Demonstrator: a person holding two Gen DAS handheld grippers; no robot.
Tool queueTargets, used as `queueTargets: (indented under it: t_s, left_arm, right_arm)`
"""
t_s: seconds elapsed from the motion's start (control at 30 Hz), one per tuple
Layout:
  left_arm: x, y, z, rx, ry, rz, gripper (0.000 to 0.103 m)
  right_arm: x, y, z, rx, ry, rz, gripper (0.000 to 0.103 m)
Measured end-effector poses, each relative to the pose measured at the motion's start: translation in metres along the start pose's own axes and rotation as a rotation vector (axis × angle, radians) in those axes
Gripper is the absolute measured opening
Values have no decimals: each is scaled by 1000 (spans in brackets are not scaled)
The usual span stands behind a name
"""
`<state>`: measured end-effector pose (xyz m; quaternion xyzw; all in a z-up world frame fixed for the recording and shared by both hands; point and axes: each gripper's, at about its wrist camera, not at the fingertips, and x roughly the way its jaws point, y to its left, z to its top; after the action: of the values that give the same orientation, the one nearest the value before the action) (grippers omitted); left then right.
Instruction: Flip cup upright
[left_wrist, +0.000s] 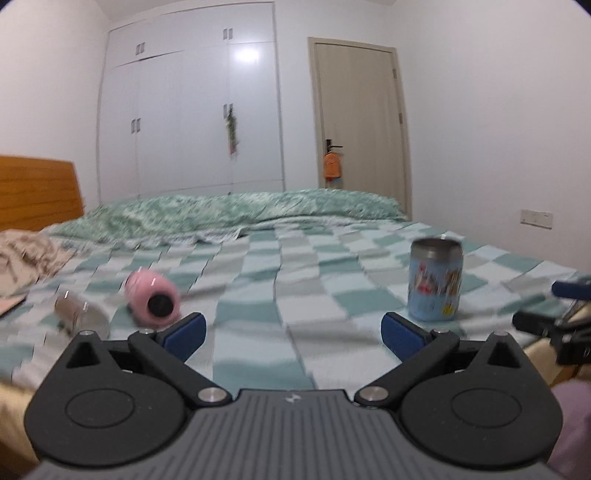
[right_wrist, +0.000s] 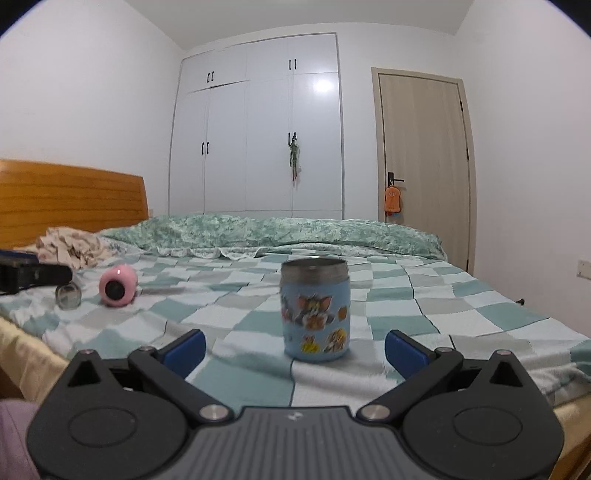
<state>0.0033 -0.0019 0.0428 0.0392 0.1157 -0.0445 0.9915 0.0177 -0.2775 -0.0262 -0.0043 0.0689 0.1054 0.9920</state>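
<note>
A light blue cartoon cup (right_wrist: 315, 309) with a steel rim stands upright on the checked bedspread (right_wrist: 424, 310), just beyond and between my right gripper's (right_wrist: 295, 349) open blue fingertips. In the left wrist view the blue cup (left_wrist: 435, 279) stands to the right. A pink cup (left_wrist: 153, 297) lies on its side, just beyond my open left gripper's (left_wrist: 293, 330) left fingertip; it also shows in the right wrist view (right_wrist: 117, 285). Both grippers are empty.
A clear glass (left_wrist: 79, 315) lies on its side left of the pink cup, also in the right wrist view (right_wrist: 68, 295). A green quilt (right_wrist: 280, 230) is heaped at the back. A wooden headboard (right_wrist: 70, 199) and crumpled cloth (right_wrist: 72, 245) are at left. The other gripper (left_wrist: 557, 325) shows at right.
</note>
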Motion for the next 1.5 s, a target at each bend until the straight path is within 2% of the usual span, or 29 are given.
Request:
queueTargets:
  t_s: [0.2,0.33,0.57,1.5]
  left_arm:
    - [-9,-3,-40,-21,-39,101,103]
    - [-6,-2,-47,-29,-55,152,103]
    - [-11,-5,-50,-7,-97,161,103]
    - [-11,-4,-52,-21,-102,154,103]
  right_arm:
    - [-11,8,-15,1,-37,-52,103]
    - [-15,7,-18,11,-61,-65,103]
    - [-17,9,-21,-6,-76,-91,103]
    - [-19,12,-23,-29,-88,-96,103]
